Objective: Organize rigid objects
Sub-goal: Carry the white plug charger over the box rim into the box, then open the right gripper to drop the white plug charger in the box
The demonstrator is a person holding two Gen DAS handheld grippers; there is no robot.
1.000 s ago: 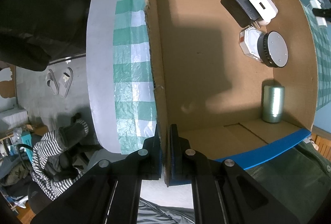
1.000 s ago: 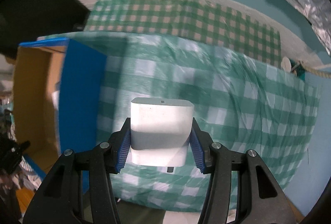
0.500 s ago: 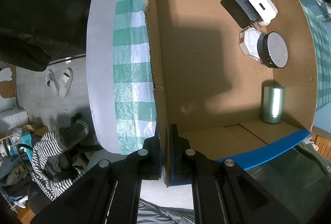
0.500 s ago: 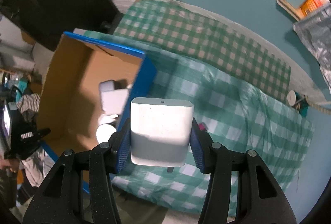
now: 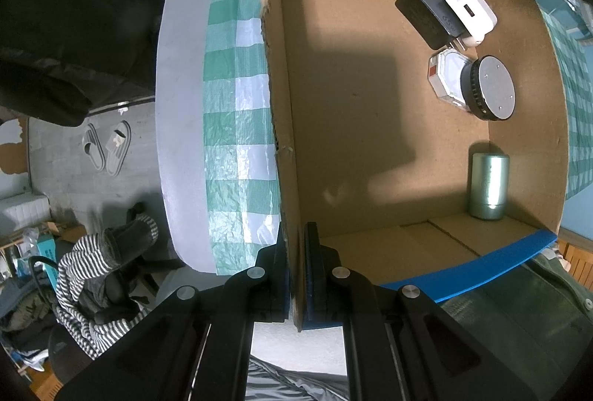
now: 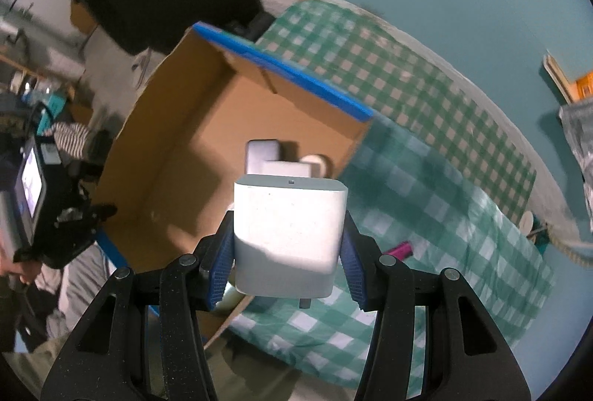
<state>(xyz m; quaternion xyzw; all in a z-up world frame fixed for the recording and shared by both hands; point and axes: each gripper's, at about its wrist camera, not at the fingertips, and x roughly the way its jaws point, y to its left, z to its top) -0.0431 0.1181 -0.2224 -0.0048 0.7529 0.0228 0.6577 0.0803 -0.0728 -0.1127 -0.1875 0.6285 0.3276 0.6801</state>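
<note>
My right gripper is shut on a white power adapter and holds it in the air above the open cardboard box. My left gripper is shut on the box's left wall. Inside the box lie a black charger, a white charger, a clear octagonal case, a black round puck and a grey-green cylinder, all along its right side.
The box sits on a green checked tablecloth on a table against a teal wall. A pink cylinder lies on the cloth to the right of the box. A chair with striped clothing and sandals are on the floor.
My right gripper has carried the white adapter from over the tablecloth to the left and up, over the box. My left gripper has kept its hold on the box wall.
</note>
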